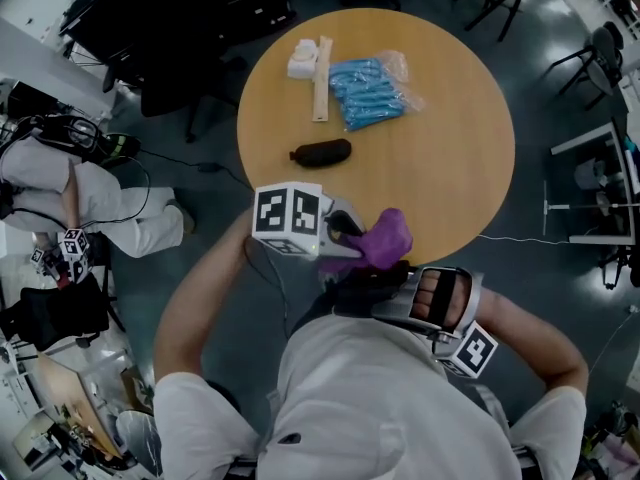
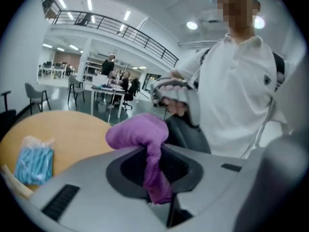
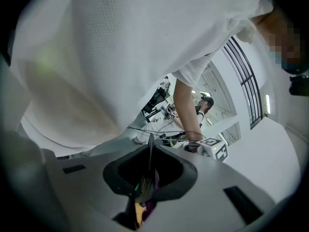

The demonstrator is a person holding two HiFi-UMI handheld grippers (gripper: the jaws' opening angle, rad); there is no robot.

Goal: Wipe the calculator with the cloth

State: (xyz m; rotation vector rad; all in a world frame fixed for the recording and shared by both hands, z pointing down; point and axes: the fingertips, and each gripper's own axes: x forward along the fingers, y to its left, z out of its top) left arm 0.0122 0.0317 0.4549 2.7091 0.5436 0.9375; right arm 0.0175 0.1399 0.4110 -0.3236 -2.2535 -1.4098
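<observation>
Right gripper: the right gripper [image 3: 150,151] sits closest to the person's body, at the lower right of the head view. Its jaws are closed on a thin, dark, flat thing that its own view shows edge-on.
Calculator: the calculator [image 1: 362,280] is the dark slab clamped in the right gripper. It lies at the lower middle of the head view, just below the tabletop's near rim in the picture and off the tabletop.
Left gripper: the left gripper [image 2: 154,161] is left of centre in the head view, and its jaws are clamped on the cloth.
Cloth: the purple cloth [image 1: 385,236] bunches out past the left jaws and lies directly above the calculator in the picture; contact between them cannot be made out.
Tabletop: the tabletop [image 1: 450,158] is round and wooden and fills the upper middle of the head view.
Black thing: a black oblong thing [image 1: 321,153] lies alone near the tabletop's centre.
Blue packet: a clear bag of blue pieces [image 1: 368,93] lies further up.
Wooden strip: a pale wooden strip [image 1: 321,83] lies just left of the bag.
White thing: a small white thing [image 1: 302,60] lies at the strip's upper left.
Bystander: a seated person [image 1: 110,208] is at the left edge of the head view.
</observation>
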